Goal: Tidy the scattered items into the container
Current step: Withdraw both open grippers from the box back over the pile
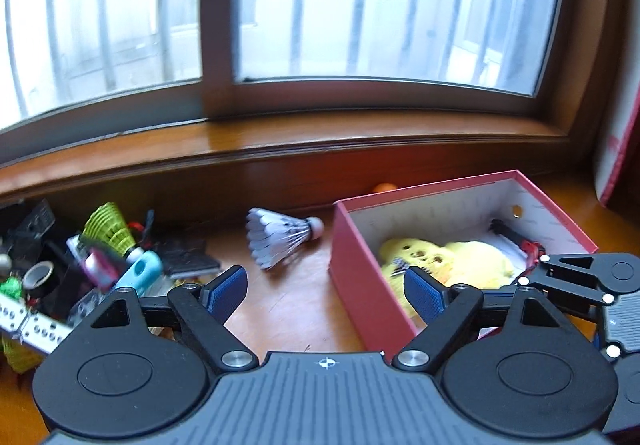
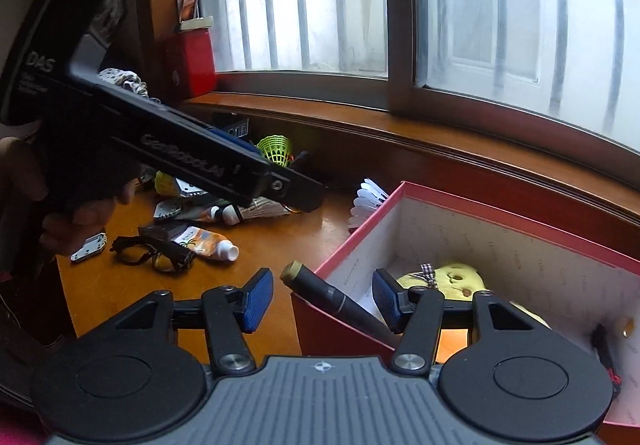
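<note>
Both grippers gape; pen half-hidden behind box wall.

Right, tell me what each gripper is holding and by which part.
Nothing is held. The left gripper is open over the table beside the red box; the right gripper is open, its pads clear of the black marker.

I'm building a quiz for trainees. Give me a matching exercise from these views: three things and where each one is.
Things:
1. white feather shuttlecock
2. yellow plush toy
3. black-framed glasses

Places:
A. inside the red cardboard box
B. on the wooden tabletop beside the orange-and-white tube
C. on the table between the box and the clutter pile

Pairs: 1-C, 2-A, 3-B
</note>
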